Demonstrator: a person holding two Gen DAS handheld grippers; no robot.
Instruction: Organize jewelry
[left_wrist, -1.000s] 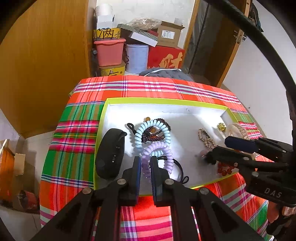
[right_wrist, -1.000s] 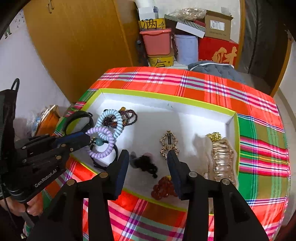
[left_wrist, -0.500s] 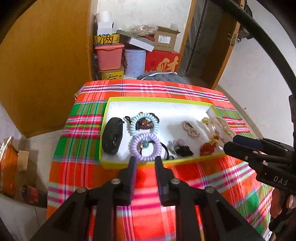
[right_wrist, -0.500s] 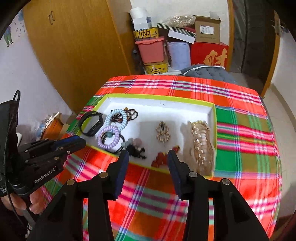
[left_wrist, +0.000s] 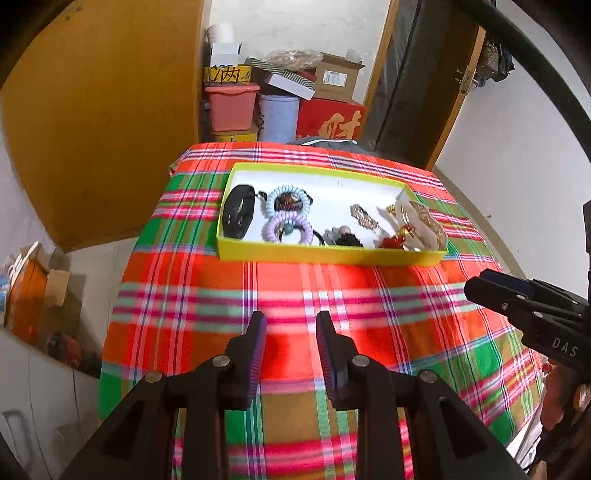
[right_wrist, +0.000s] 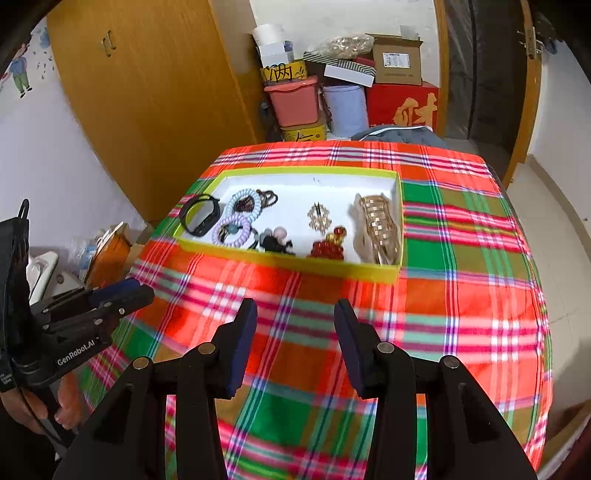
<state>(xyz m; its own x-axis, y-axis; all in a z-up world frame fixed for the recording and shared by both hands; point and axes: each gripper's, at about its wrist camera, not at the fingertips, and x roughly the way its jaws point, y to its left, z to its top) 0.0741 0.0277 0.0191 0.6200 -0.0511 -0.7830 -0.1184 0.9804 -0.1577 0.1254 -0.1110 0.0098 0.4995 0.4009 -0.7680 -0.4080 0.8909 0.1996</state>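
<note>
Fingers of the left gripper (left_wrist: 290, 325) have just been opening and now stand apart with nothing between them; the right gripper (right_wrist: 295, 314) is parted and empty too. Both hover over the plaid tablecloth (left_wrist: 280, 295), short of the yellow-rimmed tray (right_wrist: 280, 260) toward the table's far edge. A purple coil hair tie (left_wrist: 286, 230) lies in the tray's near left part, beside a black band (left_wrist: 239, 216) in its left end.

- From my left wrist view, the tray's (left_wrist: 328, 254) near wall hides the lower edges of the red beads (left_wrist: 392, 242).
- My right gripper (left_wrist: 480, 282) runs off the right edge.
- I can't make out the small gold ornament (right_wrist: 320, 218).
- The plaid cloth (right_wrist: 461, 295) near me is blurred.
</note>
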